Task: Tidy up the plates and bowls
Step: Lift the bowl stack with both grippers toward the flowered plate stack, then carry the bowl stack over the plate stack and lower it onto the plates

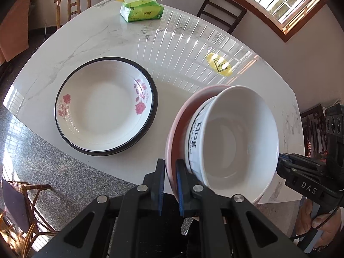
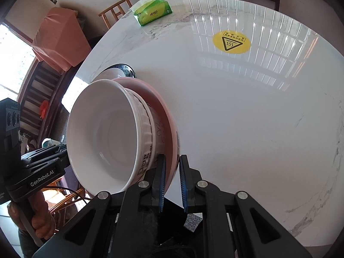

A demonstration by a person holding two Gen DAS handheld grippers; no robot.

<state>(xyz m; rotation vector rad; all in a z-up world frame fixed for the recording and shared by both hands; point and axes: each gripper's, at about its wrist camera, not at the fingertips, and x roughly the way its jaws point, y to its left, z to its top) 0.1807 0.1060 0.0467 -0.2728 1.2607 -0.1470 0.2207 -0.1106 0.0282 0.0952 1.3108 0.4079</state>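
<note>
Currently, step: pink plate [image 1: 179, 120] carrying white bowl [image 1: 234, 142] is lifted above the table [image 1: 182, 49].
Left gripper [image 1: 171, 185]: jaws pinch plate rim.
Right gripper [image 2: 173, 185]: jaws pinch opposite rim.
Next: judged, lower level onto rose plate [image 1: 105, 105], left.

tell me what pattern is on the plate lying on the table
Pink-red roses on white, dark rim behind it; the plate shows best in the left wrist view.

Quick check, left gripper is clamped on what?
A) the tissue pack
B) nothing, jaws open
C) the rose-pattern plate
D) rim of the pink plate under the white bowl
D: the left gripper has both pads pinching the rim of the pink plate that carries the white bowl; the rose-pattern plate and tissue pack lie untouched on the table.
</note>
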